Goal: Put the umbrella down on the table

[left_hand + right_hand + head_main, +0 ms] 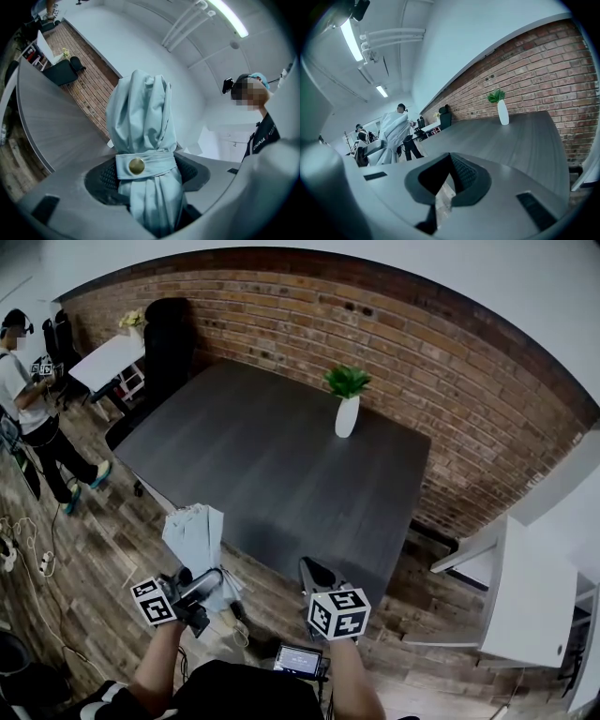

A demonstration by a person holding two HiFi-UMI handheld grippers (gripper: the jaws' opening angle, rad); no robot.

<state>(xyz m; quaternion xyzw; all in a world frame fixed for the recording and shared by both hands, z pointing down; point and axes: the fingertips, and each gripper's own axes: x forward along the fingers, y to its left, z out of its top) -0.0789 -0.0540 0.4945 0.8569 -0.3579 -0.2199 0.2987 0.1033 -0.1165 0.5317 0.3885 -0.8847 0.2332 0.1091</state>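
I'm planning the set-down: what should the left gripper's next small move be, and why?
Probably carry the umbrella forward over the table before lowering it. The left gripper is shut on it, and it appears to hang short of the table's near edge; the tabletop ahead looks bare apart from a vase at the far side.

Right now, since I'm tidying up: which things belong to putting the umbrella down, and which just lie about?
Job: umbrella, left gripper holding it, grey table.
Lying about: white vase with plant, black chair, white table.
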